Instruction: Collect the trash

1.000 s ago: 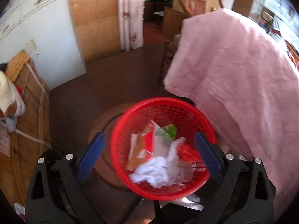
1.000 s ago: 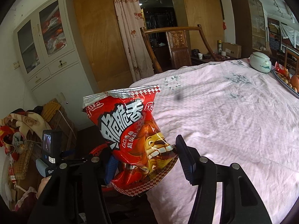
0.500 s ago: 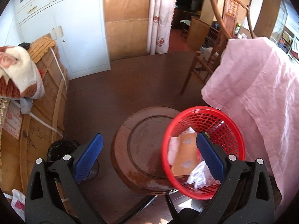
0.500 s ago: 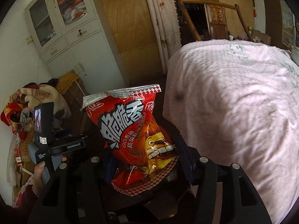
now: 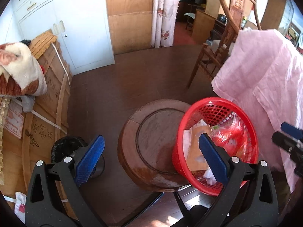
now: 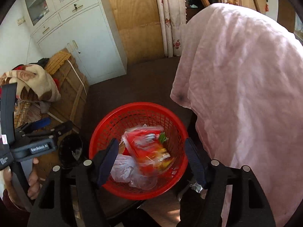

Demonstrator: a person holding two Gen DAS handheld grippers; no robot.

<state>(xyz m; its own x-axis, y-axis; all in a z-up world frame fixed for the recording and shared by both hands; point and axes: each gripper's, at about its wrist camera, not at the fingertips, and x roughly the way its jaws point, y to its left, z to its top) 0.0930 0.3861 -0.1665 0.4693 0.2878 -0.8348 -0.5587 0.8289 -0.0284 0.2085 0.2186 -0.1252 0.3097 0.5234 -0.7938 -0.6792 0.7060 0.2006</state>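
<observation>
A red mesh basket (image 6: 117,121) holds trash: white crumpled paper, cardboard and a red snack bag (image 6: 149,151), blurred, lying on top of the pile. My right gripper (image 6: 151,160) is open and empty just above the basket, its fingers on either side of the bag. In the left wrist view the basket (image 5: 191,117) stands on the right edge of a round wooden stool (image 5: 155,140). My left gripper (image 5: 151,158) is open and empty over the stool, to the left of the basket. The right gripper's tip (image 5: 289,138) shows at the right edge there.
A pink cloth (image 6: 246,87) drapes over the table right of the basket. A black bin (image 5: 66,147) stands on the floor left of the stool. A wooden crate with a blanket (image 5: 17,70) is at the left. A wooden chair (image 5: 212,56) stands behind.
My right gripper has swung down over the basket and opened; the snack bag has left it and now lies in the basket. My left gripper has shifted left, off the basket.
</observation>
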